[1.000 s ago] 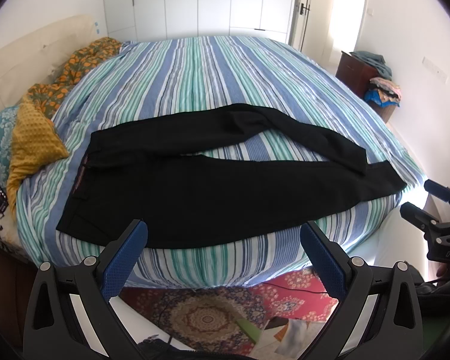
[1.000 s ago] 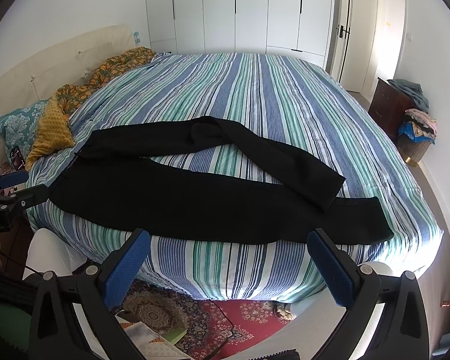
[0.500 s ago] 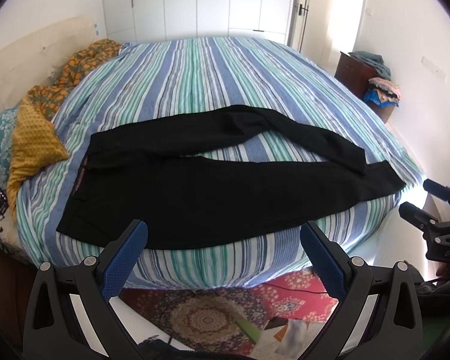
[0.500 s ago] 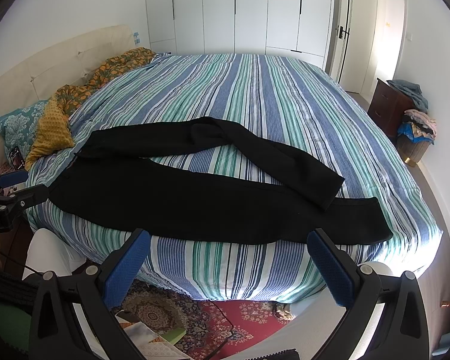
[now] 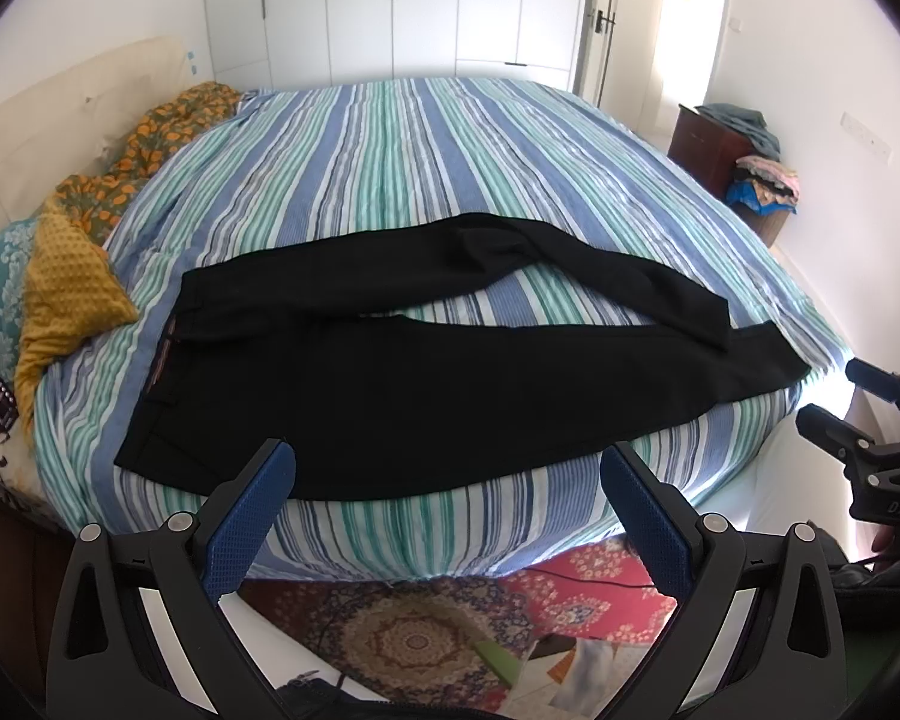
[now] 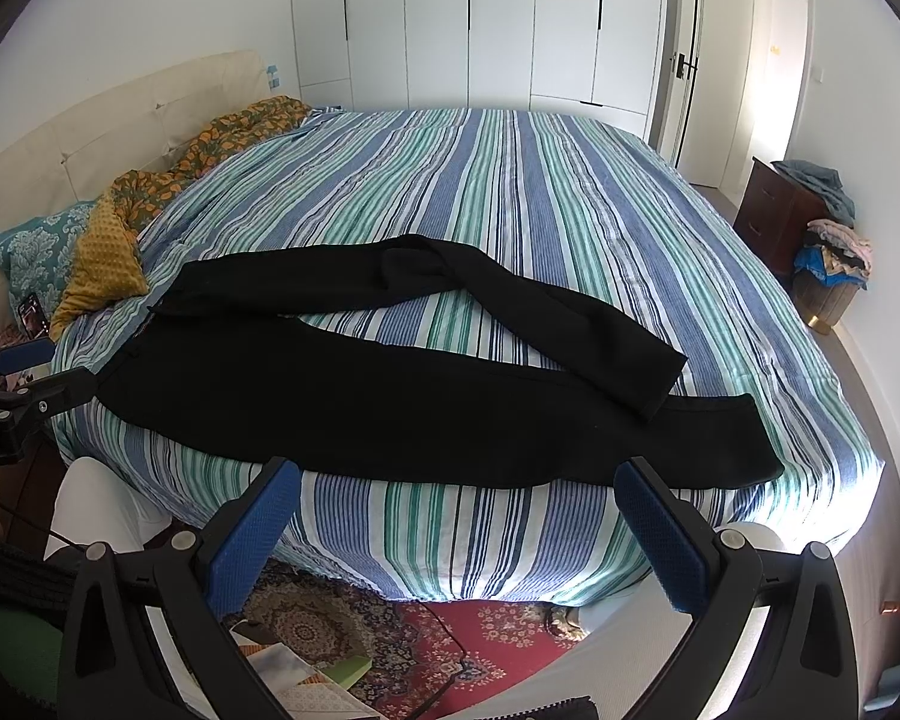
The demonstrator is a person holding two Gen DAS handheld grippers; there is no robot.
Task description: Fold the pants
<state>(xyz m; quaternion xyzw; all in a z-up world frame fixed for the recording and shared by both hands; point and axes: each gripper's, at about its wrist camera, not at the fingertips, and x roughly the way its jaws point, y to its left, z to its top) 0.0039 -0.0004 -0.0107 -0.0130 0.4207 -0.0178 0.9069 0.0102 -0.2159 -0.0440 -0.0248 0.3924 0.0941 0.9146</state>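
Readable marks are few. At 3 o'clock in the left wrist view, the black two-finger right gripper (image 5: 834, 399) carries white letters "DAS" on its body, below the jaws. At 9 o'clock in the right wrist view, the black two-finger left gripper (image 6: 30, 372) shows a white label cut by the frame edge, reading "ootAI"; its first letters cannot be made out.
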